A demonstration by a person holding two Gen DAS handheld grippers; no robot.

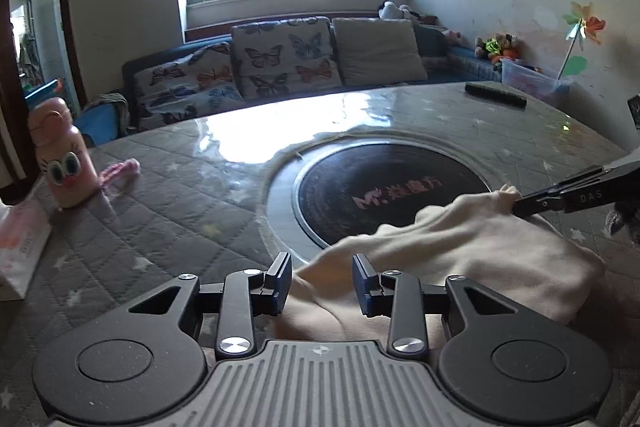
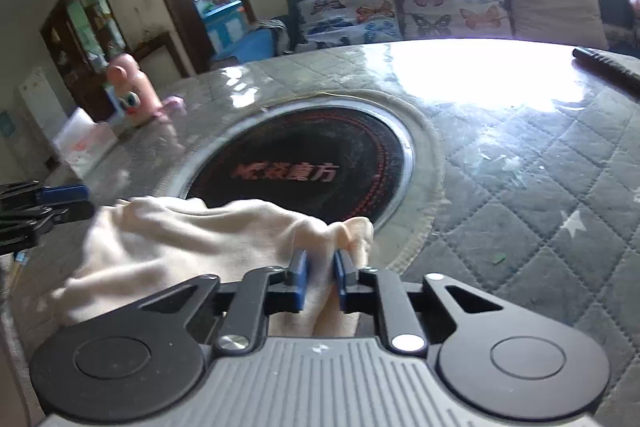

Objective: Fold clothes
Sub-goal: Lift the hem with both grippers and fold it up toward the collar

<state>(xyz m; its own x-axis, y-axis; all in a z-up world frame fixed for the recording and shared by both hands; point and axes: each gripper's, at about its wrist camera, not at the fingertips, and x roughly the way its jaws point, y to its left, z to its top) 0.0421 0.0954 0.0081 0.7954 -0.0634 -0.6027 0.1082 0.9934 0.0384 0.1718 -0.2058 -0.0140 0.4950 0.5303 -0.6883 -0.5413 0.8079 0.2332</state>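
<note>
A cream-coloured garment (image 1: 472, 247) lies bunched on the quilted grey table near its front, partly over the round black hob. My left gripper (image 1: 322, 277) is open, its jaws on either side of the garment's left edge, with cloth between and under them. My right gripper (image 2: 320, 267) is shut on the garment (image 2: 224, 239), pinching a gathered fold at its right end. The right gripper also shows in the left wrist view (image 1: 520, 205), gripping the far corner. The left gripper shows at the left edge of the right wrist view (image 2: 68, 201).
A round black hob (image 1: 384, 187) with a metal ring is set in the table's middle. A pink cartoon bottle (image 1: 64, 155) and a white packet (image 1: 20, 239) stand at the left. A dark remote (image 1: 496, 94) lies at the far right. A butterfly-print sofa (image 1: 280, 63) is behind the table.
</note>
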